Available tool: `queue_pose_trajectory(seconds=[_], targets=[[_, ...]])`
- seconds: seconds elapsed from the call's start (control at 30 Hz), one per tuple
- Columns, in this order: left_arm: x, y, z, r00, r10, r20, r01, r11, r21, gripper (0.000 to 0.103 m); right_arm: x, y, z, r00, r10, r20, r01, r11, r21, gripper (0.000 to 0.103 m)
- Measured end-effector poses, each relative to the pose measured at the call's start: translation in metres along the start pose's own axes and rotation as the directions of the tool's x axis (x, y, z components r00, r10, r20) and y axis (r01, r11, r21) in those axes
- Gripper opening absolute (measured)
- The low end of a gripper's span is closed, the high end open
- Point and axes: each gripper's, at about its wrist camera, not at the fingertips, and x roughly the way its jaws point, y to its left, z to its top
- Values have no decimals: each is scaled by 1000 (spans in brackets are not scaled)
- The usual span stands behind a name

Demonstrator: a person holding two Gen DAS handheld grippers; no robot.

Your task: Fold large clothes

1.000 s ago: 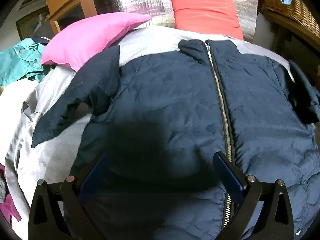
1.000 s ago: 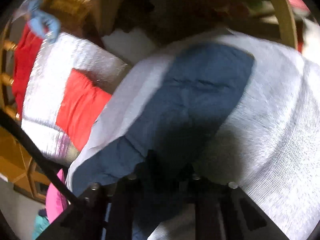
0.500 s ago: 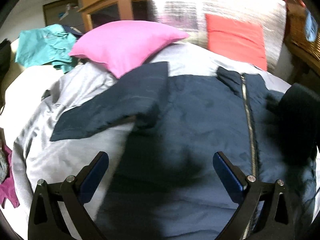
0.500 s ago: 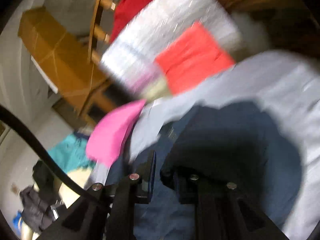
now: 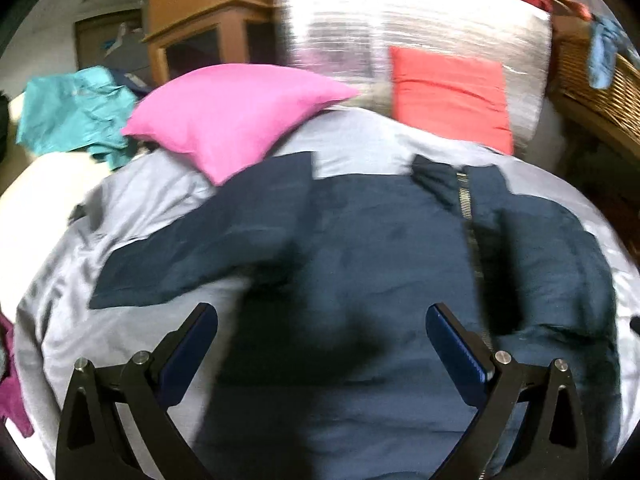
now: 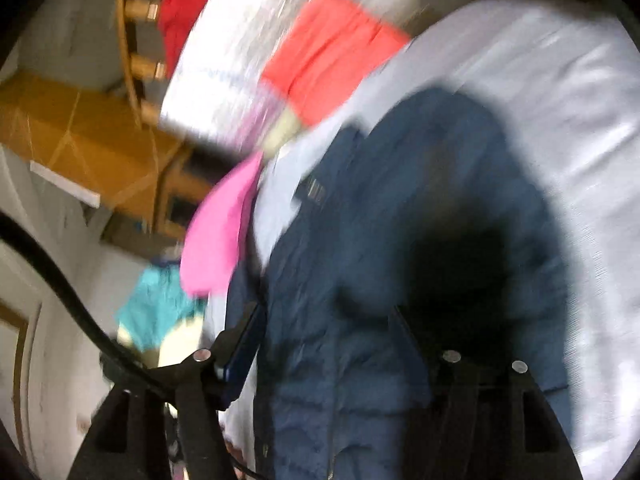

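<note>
From left to right I see a teal garment (image 5: 76, 114), a pink pillow (image 5: 236, 116) and a red cushion (image 5: 450, 92) beyond the navy jacket (image 5: 380, 248), which lies zip-up on the grey sheet (image 5: 72, 312). My left gripper (image 5: 322, 336) stands apart above it; my right gripper (image 6: 326, 344) is opening over the blurred jacket, gripping nothing. No writing is legible.

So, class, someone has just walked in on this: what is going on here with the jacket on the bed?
A person holding a gripper in each hand is folding a navy jacket spread zip-up on a grey-sheeted bed. The sleeve on the picture's right is folded in over the body; the other sleeve lies stretched out toward the pink pillow. The right gripper is opening over the jacket, gripping nothing. The left gripper hovers open above the hem.
</note>
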Motion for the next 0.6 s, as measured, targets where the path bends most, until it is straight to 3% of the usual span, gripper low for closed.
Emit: queue_pose_trajectory(seconds=[0.1, 0.23, 0.27, 0.37, 0.6], targets=[[0, -27, -2, 999, -35, -1, 35, 999, 42, 103, -5, -33, 22, 999, -12, 48, 7, 996, 92, 69], [3, -65, -5, 999, -31, 9, 29, 991, 130, 103, 10, -64, 39, 1000, -19, 25, 15, 985, 171, 69], [4, -71, -6, 999, -33, 2, 32, 990, 138, 103, 19, -67, 44, 1000, 3, 2, -3, 984, 178, 69], [10, -83, -9, 999, -43, -26, 46, 987, 156, 103, 38, -72, 49, 999, -30, -10, 31, 985, 171, 69], [13, -77, -15, 999, 9, -48, -1, 984, 177, 103, 75, -49, 39, 986, 138, -92, -121, 978, 167, 69]])
